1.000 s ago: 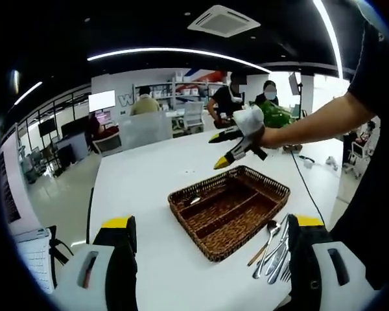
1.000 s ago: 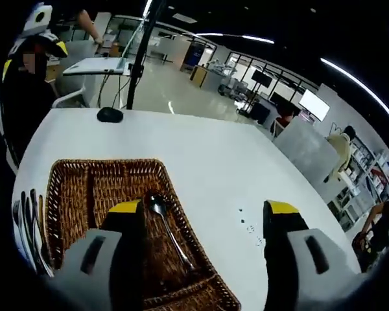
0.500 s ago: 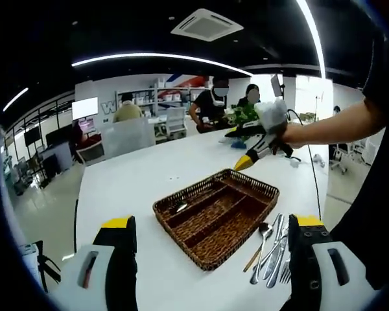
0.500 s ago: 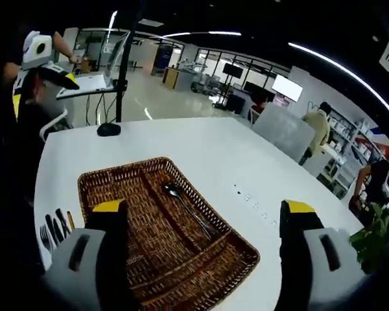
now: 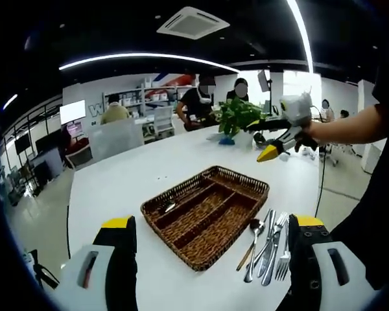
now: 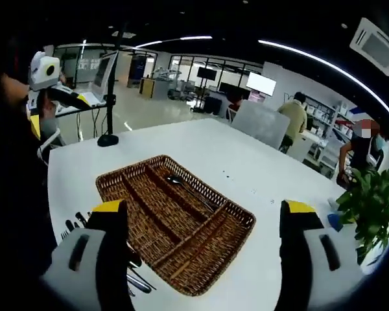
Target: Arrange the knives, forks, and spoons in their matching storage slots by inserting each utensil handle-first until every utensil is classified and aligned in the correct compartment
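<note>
Both grippers, left [image 5: 211,259] and right [image 6: 204,249], hang released and empty over the wicker tray [image 5: 188,249] at frame centre, one spoon [image 6: 185,186] already slotted, remaining utensils [image 5: 266,243] piled lower right beside it, likely staged for the next pick.

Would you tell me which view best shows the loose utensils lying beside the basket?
The left gripper view: the utensils lie in plain sight on the table beside the basket. In the right gripper view, the right gripper's own jaw hides most of them.
</note>
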Available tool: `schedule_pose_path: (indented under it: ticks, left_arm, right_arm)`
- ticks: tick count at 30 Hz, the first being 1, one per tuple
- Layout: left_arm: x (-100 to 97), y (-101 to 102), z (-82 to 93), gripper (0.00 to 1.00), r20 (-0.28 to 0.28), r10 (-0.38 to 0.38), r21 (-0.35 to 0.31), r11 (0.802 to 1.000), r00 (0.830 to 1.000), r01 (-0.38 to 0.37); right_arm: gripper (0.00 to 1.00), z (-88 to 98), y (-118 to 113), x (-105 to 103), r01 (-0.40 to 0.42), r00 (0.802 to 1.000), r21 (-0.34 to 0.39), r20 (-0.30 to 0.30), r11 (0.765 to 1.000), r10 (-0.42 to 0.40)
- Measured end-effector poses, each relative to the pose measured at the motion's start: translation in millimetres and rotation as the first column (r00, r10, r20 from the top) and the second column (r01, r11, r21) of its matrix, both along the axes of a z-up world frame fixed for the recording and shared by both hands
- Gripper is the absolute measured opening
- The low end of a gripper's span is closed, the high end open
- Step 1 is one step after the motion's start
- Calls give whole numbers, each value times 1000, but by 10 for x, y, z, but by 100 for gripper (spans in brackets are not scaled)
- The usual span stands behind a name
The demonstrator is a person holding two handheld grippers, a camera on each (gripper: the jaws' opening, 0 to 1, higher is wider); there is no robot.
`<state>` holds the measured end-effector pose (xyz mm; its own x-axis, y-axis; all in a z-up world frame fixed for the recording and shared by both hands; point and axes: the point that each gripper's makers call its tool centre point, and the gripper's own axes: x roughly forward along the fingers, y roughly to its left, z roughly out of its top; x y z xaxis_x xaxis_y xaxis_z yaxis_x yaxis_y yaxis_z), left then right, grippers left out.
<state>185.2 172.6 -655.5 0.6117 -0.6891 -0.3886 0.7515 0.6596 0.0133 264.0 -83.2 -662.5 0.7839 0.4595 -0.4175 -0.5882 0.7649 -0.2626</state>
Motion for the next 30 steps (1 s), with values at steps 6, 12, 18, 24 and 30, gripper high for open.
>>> schedule_pose_path:
  ticks: [6, 12, 18, 24, 30]
  left_arm:
    - [6, -18, 11, 99, 9, 63, -1, 998, 998, -63]
    - [-35, -93, -35, 99, 3, 98, -6, 995, 995, -98]
    - [-136, -155, -40, 99, -1, 111, 5, 994, 994, -111]
    - [-138, -146, 2, 99, 3, 128, 10, 992, 992, -128]
    - [-147, -113, 51, 99, 17, 96, 49, 994, 995, -97]
  right_arm:
    - [100, 87, -169, -229, 8, 1000, 37, 7, 999, -9]
    - [100, 127, -393, -516, 28, 999, 84, -33, 996, -25]
    - [100, 22, -589, -770, 67, 991, 121, -125, 990, -52]
    - [100, 122, -652, -837, 67, 990, 160, -133, 985, -45]
    - [100, 205, -661, -990, -48, 984, 86, -170, 995, 62]
